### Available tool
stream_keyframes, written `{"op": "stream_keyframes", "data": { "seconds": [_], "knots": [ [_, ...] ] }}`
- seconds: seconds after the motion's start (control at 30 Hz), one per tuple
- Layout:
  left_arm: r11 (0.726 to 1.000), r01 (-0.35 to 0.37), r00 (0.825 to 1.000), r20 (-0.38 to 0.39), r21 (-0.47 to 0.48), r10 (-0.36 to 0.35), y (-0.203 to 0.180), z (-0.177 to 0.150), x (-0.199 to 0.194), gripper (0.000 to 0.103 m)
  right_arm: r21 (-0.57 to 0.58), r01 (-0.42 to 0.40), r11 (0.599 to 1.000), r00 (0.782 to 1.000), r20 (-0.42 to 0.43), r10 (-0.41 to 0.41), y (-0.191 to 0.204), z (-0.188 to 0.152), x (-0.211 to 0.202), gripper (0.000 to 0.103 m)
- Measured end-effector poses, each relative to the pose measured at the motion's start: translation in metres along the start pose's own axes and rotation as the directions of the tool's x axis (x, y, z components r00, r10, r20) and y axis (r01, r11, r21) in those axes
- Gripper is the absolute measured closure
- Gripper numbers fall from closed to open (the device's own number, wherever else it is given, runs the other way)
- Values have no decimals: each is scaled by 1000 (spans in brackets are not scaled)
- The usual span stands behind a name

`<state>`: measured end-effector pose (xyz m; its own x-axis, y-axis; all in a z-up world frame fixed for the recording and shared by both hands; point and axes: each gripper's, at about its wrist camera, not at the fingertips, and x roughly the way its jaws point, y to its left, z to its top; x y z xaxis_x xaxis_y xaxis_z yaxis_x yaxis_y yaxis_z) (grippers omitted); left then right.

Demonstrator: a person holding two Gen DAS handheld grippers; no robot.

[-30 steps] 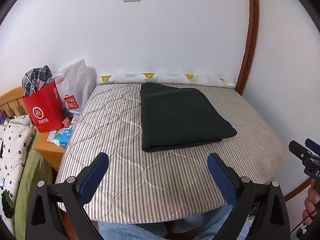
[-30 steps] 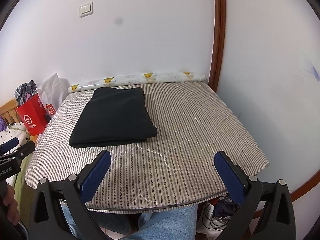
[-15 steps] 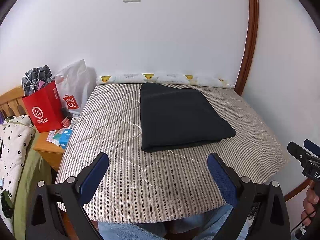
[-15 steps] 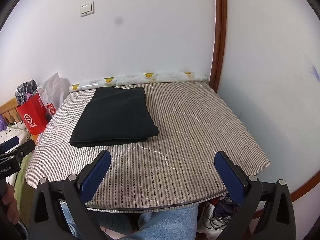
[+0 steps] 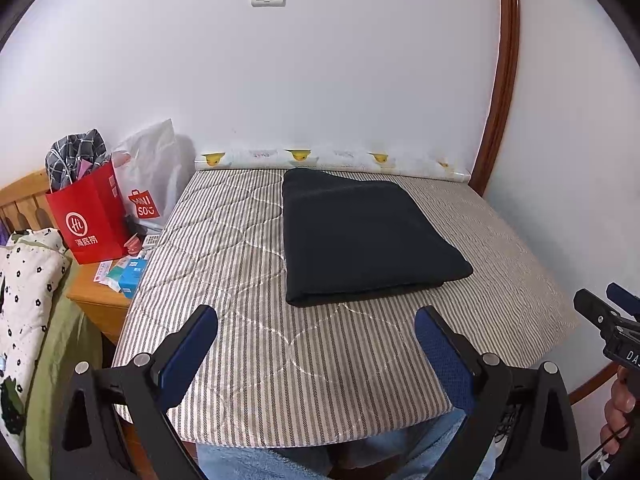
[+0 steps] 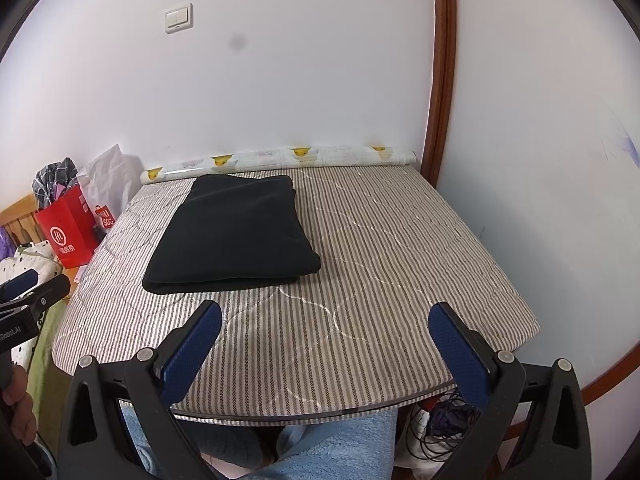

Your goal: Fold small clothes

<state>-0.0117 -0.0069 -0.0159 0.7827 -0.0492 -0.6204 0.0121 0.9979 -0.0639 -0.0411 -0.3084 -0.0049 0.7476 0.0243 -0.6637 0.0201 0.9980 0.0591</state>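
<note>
Both hand-held grippers, left [image 5: 316, 344] and right [image 6: 325, 340], hang spread apart and empty short of the folded black garment [image 5: 360, 236] on the striped mattress [image 5: 248, 340], nothing shifting over the last second, so folding looks finished

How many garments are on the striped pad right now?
1: a folded black garment lying on the striped pad, toward its far side near the wall. Nothing else shows on the pad.

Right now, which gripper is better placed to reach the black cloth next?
Left, probably. The left gripper is open and the cloth lies straight ahead of it. The right gripper, also open, faces bare pad, with the cloth off to its left.
</note>
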Motion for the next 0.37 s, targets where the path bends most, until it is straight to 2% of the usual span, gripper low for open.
{"op": "stream_keyframes", "data": {
  "seconds": [0.37],
  "knots": [
    [1000, -13, 1000, -6, -18, 13, 8, -1, 11, 3, -23, -34, 999, 999, -17, 34, 12, -4, 17, 1]
  ]
}}
